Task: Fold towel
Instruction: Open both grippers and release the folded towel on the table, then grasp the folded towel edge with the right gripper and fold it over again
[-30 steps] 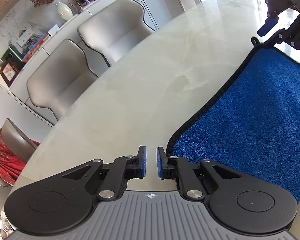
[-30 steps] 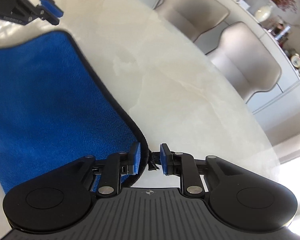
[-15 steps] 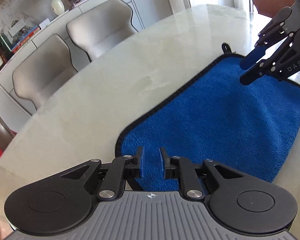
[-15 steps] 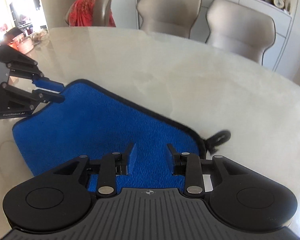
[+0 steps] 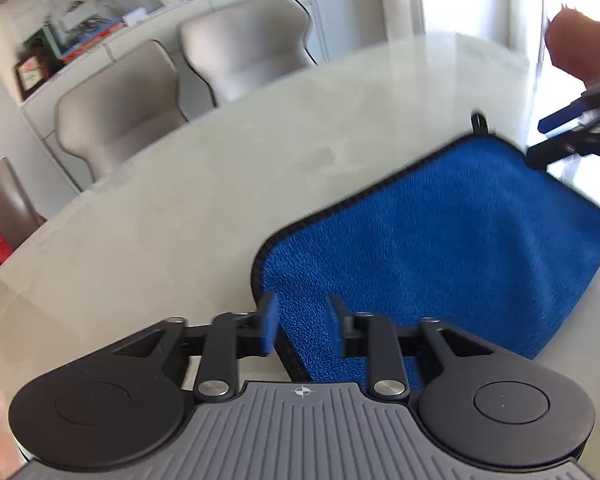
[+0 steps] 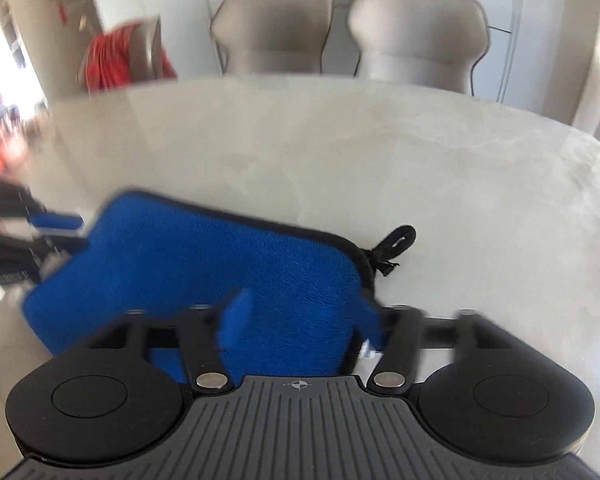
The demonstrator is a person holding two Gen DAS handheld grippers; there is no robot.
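- Blue towel [image 5: 440,240] flat on pale table [image 5: 204,200], filling lower right of left view; in right view [image 6: 204,264], sitting low centre and left.
- Black-bound edge running diagonally from lower centre to upper right in left view; hanging loop [image 6: 396,242] at right corner in right view, lying on the table.
- Left gripper [image 5: 302,326] at bottom centre, fingers spread, nothing pinched; near corner of towel lying between and below the pads, hem passing just inside the left pad. Contact with cloth not clear.
- Right gripper [image 6: 300,320] at bottom centre of its own view, fingers spread wide, towel beneath the gap; blurred, so touch not certain. Also visible at right edge of left view [image 5: 576,136], near the far towel corner.
- Grey chairs [image 6: 340,28] along top of right view, beyond the table.
- Step in hand, by judgement: positioning over the two corners of one towel edge, ahead of a fold; the towel may already lie doubled, its right side without binding, though not certain.
- Next move likely calls for: lowering each gripper until one pad slides under the hem, closing on the corners, lifting together, carrying that edge across to the opposite edge.
- Risk: soft pile and thin hem easy to miss on smooth stone; uneven lift would skew the fold.
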